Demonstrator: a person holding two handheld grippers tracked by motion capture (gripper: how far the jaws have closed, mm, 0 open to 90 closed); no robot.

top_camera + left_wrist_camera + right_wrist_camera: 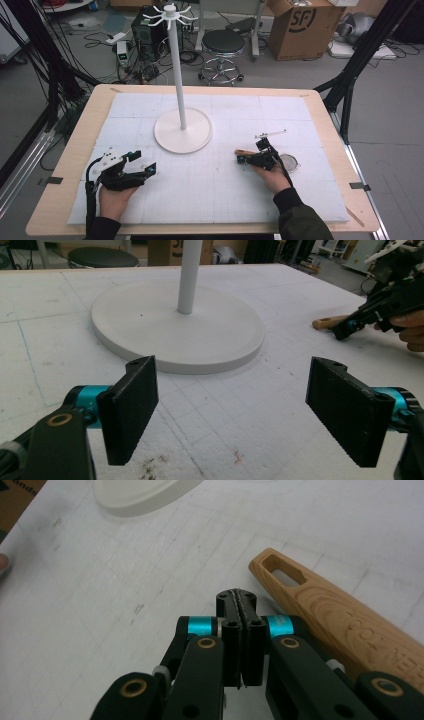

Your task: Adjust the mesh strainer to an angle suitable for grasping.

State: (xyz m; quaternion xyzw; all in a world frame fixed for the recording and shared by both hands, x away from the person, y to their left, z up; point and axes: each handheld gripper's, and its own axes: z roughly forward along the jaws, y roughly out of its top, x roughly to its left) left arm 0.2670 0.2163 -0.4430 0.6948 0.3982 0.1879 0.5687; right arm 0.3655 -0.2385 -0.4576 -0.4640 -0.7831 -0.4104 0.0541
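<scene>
Wooden light-brown handle with a slotted hanging hole [320,607] lies flat on the white foam mat [210,185], just beside the right gripper [240,602], whose jaws are clenched empty. Best to spread them, then straddle the handle squarely. Left gripper [232,407] idles, released.

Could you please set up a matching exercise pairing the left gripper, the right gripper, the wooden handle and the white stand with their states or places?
Things:
1. left gripper
2. right gripper
3. wooden handle
4. white stand

States or places:
A. lies flat on the white mat beside closed jaws
B. jaws wide apart, nothing between them
C. upright at the middle of the table, hooks at its top
D. jaws pressed together, nothing between them

Pairs: 1-B, 2-D, 3-A, 4-C
</scene>
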